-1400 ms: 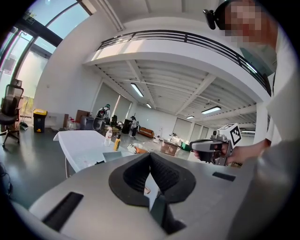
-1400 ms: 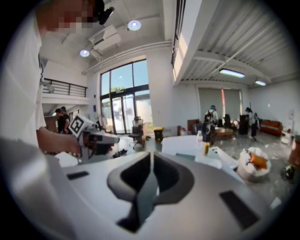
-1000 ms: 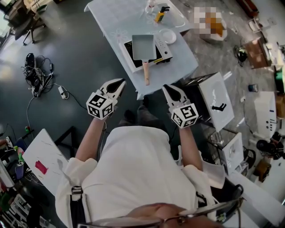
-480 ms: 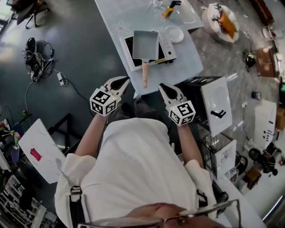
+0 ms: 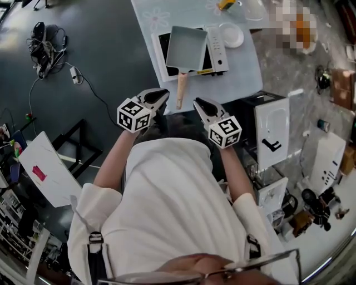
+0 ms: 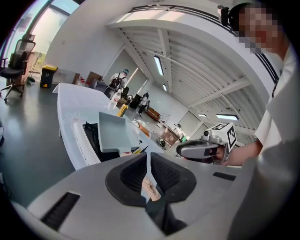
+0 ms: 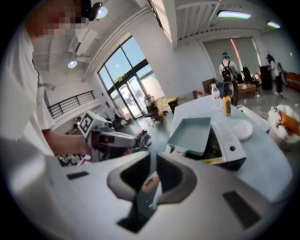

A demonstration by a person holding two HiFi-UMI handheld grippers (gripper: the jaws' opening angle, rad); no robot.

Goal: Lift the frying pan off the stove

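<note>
A rectangular grey frying pan (image 5: 187, 47) with a wooden handle (image 5: 181, 89) sits on a white portable stove (image 5: 217, 42) on the white table (image 5: 245, 78). The handle sticks out toward me over the table's near edge. My left gripper (image 5: 163, 94) hovers just left of the handle's end and my right gripper (image 5: 197, 103) just right of it; both are shut and hold nothing. In the left gripper view the pan (image 6: 112, 133) lies ahead of the left gripper (image 6: 147, 157). Ahead of the right gripper (image 7: 152, 157) in its own view lies the pan (image 7: 192, 133).
A white plate (image 5: 231, 34) lies right of the stove and a yellow bottle (image 5: 225, 4) stands farther back. A white cabinet (image 5: 272, 131) stands right of me. Cables (image 5: 41, 47) lie on the dark floor to the left. People stand in the far background.
The view has moved closer to the table. Both grippers have come forward to the table's near edge, on either side of the pan handle. Their jaws look unchanged.
</note>
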